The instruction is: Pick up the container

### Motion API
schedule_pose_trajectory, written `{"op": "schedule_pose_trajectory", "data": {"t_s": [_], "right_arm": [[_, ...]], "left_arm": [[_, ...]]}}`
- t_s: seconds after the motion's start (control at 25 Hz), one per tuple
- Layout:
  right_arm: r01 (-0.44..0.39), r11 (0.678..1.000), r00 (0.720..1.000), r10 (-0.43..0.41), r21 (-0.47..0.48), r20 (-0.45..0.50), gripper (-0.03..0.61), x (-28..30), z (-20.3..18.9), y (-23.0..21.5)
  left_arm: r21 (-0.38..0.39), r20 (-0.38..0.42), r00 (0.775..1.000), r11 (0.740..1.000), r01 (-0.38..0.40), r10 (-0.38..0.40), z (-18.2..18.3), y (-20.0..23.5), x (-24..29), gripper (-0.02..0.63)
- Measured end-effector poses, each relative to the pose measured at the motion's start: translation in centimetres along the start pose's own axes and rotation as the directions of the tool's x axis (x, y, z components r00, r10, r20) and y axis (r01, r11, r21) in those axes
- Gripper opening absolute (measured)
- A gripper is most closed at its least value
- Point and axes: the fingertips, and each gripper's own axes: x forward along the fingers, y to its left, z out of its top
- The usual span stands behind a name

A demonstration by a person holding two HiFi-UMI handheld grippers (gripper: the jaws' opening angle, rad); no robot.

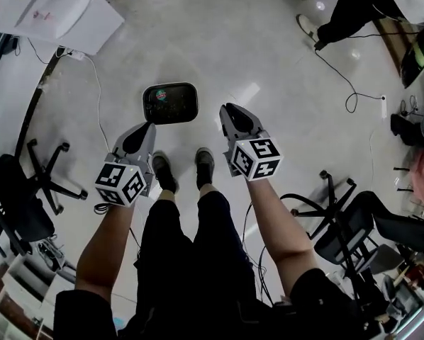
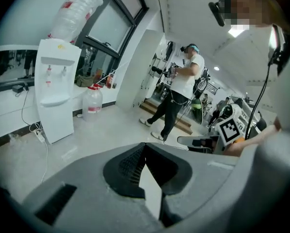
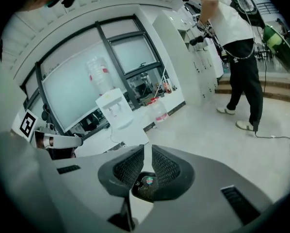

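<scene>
One container [image 1: 170,103] lies flat on the floor [image 1: 219,41], untouched. Your left gripper [image 1: 147,127] hangs near its near left corner and your right gripper [image 1: 227,109] off its right edge, both closed on nothing. Descend like that and you'll likely shove it aside.

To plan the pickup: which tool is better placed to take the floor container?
Probably right: the right tool sees the container below its jaws; the left tool does not.
</scene>
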Motion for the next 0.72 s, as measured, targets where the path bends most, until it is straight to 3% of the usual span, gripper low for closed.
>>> {"op": "schedule_pose_trajectory", "data": {"t_s": [0.12,0.24,0.56,0.72], "right_arm": [[-0.008,1.000,0.999,0.009,0.006,-0.043,0.014,2.0,-3.7,-1.3],[-0.013,1.000,0.996,0.014,0.017,-0.084,0.072,3.8,-6.9,-2.9],[0.034,0.997,0.986,-0.023,0.063,-0.167,0.072,8.3,-15.0,-7.4],[0.094,0.994,0.981,-0.083,0.054,-0.177,0.072,11.5,-18.2,-9.6]], "left_arm": [[-0.008,-0.025,1.000,1.000,0.014,-0.014,-2.2,0.9,2.0,0.009],[-0.034,-0.055,0.998,0.999,0.007,-0.009,-4.5,2.0,3.9,0.009],[-0.041,-0.148,0.989,0.999,0.022,-0.028,-10.5,4.6,9.2,0.011],[-0.063,-0.153,0.988,0.998,-0.027,0.017,-12.5,7.7,11.1,0.011]]}}
